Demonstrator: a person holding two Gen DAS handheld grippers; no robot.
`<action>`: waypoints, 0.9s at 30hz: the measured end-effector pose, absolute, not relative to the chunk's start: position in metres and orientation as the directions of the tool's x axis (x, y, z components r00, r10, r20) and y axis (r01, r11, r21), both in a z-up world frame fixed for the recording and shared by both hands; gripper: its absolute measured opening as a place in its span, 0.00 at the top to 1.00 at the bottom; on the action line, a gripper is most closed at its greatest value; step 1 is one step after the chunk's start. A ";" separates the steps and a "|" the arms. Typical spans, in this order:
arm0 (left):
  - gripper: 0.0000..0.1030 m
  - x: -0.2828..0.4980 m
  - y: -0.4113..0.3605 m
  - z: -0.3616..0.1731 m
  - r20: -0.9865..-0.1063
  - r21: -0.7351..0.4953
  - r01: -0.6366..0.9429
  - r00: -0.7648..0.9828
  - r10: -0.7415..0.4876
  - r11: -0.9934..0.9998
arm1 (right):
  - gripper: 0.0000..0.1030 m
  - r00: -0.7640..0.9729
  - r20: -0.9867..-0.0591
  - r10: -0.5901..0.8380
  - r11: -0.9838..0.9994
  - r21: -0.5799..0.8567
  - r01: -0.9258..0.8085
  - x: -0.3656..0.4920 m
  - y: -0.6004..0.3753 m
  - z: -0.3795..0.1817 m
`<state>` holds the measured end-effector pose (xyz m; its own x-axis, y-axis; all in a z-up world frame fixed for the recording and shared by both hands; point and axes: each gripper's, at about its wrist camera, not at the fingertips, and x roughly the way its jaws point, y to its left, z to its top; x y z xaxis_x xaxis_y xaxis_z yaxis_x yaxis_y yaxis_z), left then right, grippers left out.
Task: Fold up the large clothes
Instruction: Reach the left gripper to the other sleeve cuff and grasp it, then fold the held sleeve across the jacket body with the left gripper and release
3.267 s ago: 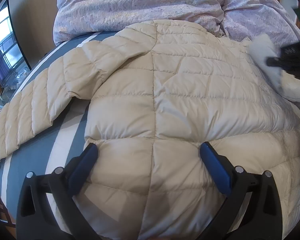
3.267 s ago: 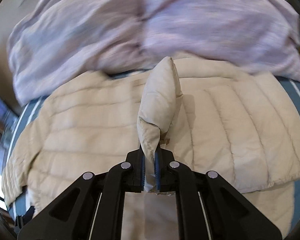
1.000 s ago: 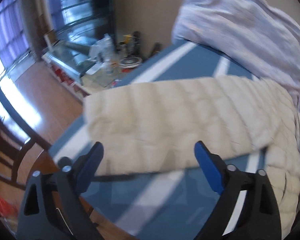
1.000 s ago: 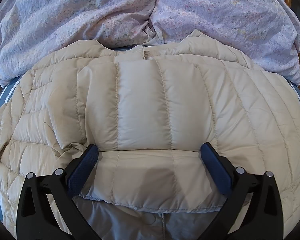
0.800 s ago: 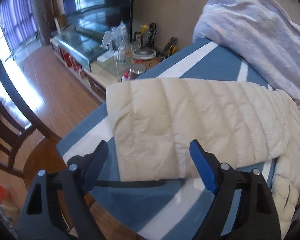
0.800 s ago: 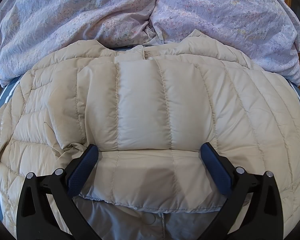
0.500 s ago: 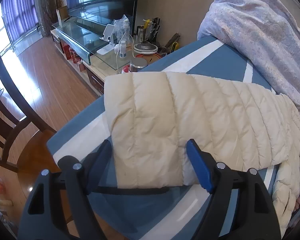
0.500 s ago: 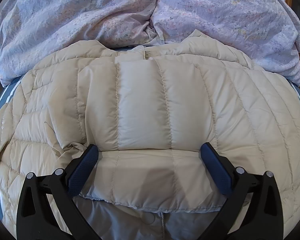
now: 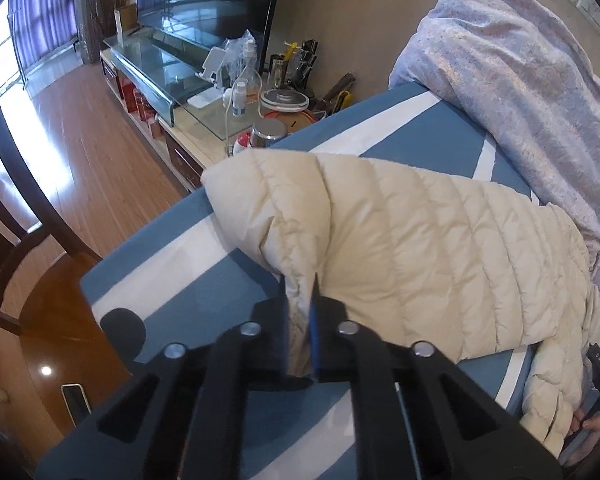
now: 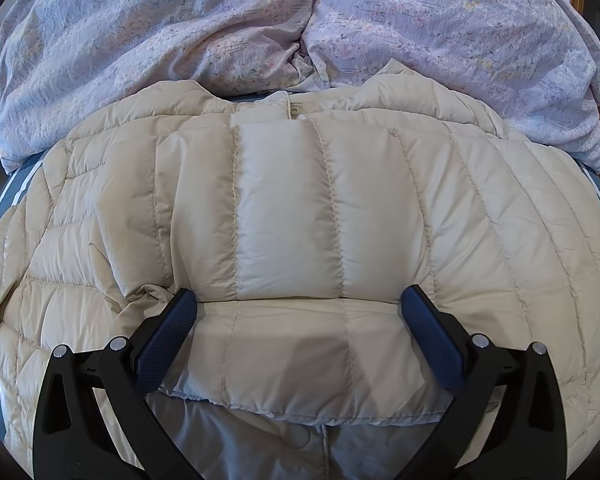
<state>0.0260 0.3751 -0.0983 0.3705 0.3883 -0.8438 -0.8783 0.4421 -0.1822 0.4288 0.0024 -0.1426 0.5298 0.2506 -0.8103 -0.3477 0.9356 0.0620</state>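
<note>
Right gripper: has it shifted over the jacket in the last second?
No. The right gripper hangs open at the same quilted seams of the cream down jacket, and the lilac duvet sits framed as before.

The left gripper [image 9: 299, 300] is finishing closing, its jaws now pinching the cuff end of the jacket sleeve [image 9: 412, 248] that was lying loose between them.

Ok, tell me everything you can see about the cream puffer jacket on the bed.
The puffer jacket is cream, quilted in stitched channels, with a slightly shiny shell and grey lining at its open lower edge. It lies spread on the blue and white striped bed sheet, collar against the lilac duvet. One sleeve stretches sideways; the left tongs have just closed on its cuff. The right tongs stand open over the body.
</note>
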 end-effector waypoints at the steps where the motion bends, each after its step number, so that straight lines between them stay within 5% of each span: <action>1: 0.95 0.029 0.374 -0.095 -0.842 -0.172 -0.878 0.367 0.397 0.447 | 0.01 0.530 -0.810 0.250 0.936 0.062 -0.347 0.429 0.002 -0.143; 11: 0.96 0.085 0.340 -0.028 -0.766 -0.172 -0.791 0.482 0.426 0.587 | 0.01 0.526 -0.815 0.242 0.935 0.053 -0.350 0.429 0.004 -0.144; 27: 0.96 0.267 0.162 0.007 -0.700 -0.241 -0.360 0.708 0.096 0.901 | 0.01 0.509 -0.808 0.297 0.908 0.073 -0.413 0.417 -0.046 -0.114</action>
<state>0.2675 0.1625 0.0074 0.7078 0.0956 -0.6999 -0.3601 0.9012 -0.2411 0.4167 -0.0461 -0.1145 0.5089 0.2966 -0.8081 -0.4128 0.9079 0.0733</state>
